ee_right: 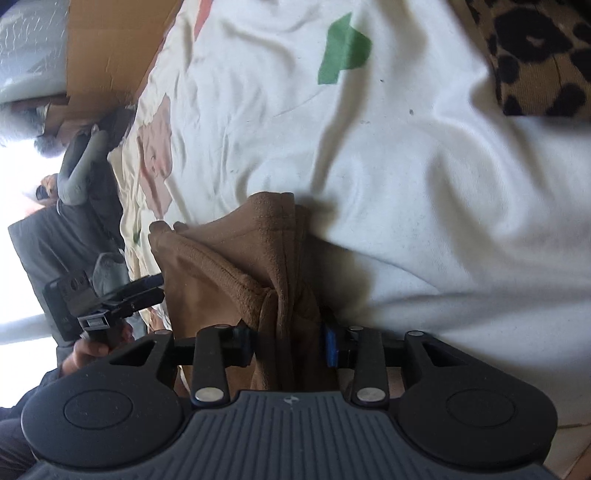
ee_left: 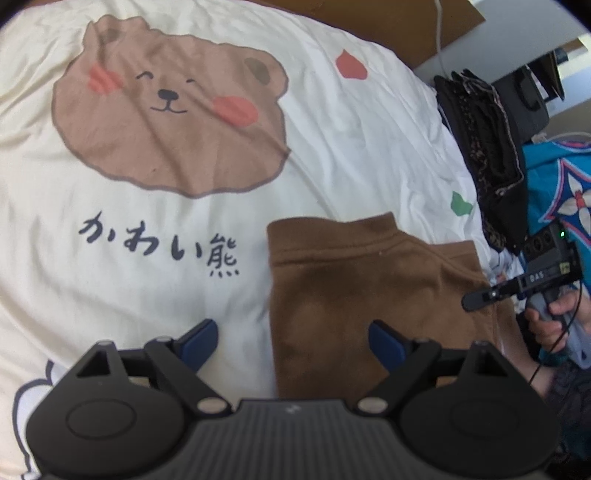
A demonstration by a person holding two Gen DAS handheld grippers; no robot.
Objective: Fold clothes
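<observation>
A brown fleece garment (ee_left: 362,295) lies folded on a cream bedsheet (ee_left: 332,147) printed with a bear face. My left gripper (ee_left: 293,341) hovers open over the garment's left edge, blue pads wide apart, nothing between them. In the left wrist view the right gripper (ee_left: 480,297) sits at the garment's right side, held by a hand (ee_left: 546,325). In the right wrist view my right gripper (ee_right: 290,345) is shut on a bunched fold of the brown garment (ee_right: 236,266). The left gripper (ee_right: 122,295) shows beyond the cloth, held by a hand.
A pile of dark and leopard-print clothes (ee_left: 484,155) lies at the bed's right edge, also seen in the right wrist view as leopard-print fabric (ee_right: 535,55). A blue patterned cloth (ee_left: 565,192) is beyond it. A brown headboard (ee_left: 388,22) is at the far end.
</observation>
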